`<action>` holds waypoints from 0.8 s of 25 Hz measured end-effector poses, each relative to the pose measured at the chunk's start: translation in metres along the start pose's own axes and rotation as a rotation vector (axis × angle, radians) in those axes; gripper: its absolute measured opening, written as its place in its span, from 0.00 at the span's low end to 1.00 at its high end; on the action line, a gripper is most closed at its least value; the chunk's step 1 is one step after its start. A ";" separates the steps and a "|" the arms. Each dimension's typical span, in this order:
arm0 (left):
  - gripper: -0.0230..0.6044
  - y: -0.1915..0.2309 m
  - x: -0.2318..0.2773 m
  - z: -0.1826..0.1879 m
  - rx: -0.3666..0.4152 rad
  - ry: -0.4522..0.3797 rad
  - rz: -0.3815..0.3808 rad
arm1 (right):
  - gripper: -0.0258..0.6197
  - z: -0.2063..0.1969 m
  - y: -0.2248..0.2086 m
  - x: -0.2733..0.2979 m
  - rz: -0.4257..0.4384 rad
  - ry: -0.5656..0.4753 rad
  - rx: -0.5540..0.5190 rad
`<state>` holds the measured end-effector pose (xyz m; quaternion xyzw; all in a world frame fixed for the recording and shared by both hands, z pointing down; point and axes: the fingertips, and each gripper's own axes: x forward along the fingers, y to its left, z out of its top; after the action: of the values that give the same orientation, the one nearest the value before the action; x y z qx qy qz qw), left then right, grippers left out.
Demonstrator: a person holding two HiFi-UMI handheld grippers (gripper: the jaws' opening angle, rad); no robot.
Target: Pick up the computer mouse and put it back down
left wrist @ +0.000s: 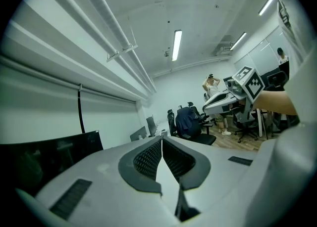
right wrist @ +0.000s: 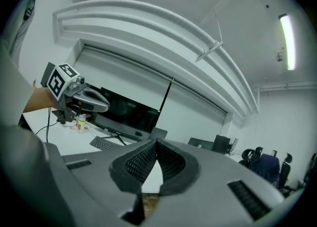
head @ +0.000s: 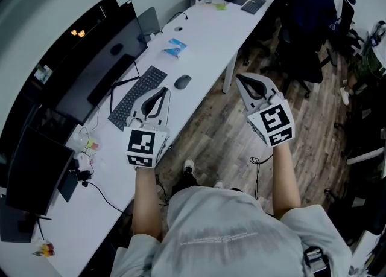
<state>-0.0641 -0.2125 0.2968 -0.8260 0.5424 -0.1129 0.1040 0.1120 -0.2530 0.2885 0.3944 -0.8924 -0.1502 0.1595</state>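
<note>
Head view: a person in a grey T-shirt (head: 232, 233) stands at a long white desk (head: 208, 31) and holds a grey two-jaw gripper in each hand. The left gripper (head: 163, 91) is over the desk's near edge, its black-and-white marker cube towards the wrist. The right gripper (head: 239, 77) is out over the brown wood-plank floor (head: 238, 140), beside the desk and well apart from it. The dark grey oval computer mouse (head: 183, 81) lies flat on the desk, just right of the far end of the black keyboard (head: 137, 96). In this view it sits between the two gripper tips, nearer the left one; neither gripper touches it. A wide black monitor (head: 96, 67) stands behind the keyboard. A small blue packet (head: 175, 47) lies further along the desk, and a dark office chair (head: 309, 31) stands at the far end. Left gripper view: the ribbed black pads (left wrist: 148, 159) meet along one line, so the jaws are closed and empty; the gripper looks level into the room, at ceiling strip lights (left wrist: 176, 44) and chairs. Right gripper view: the jaw tips are together and hold nothing, with desk surface showing through the small gap behind them. The other gripper shows at the left of that picture, above the desk and in front of the monitor.
</note>
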 end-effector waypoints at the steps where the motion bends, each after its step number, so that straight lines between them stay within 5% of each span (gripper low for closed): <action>1: 0.06 -0.001 0.000 0.000 0.002 -0.002 -0.005 | 0.04 0.001 0.001 0.000 0.003 0.000 -0.001; 20: 0.06 0.004 0.004 -0.009 0.006 0.017 -0.025 | 0.04 -0.010 0.005 0.013 0.015 0.042 -0.007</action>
<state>-0.0683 -0.2180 0.3042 -0.8314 0.5326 -0.1230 0.1004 0.1038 -0.2609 0.3014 0.3900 -0.8913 -0.1439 0.1808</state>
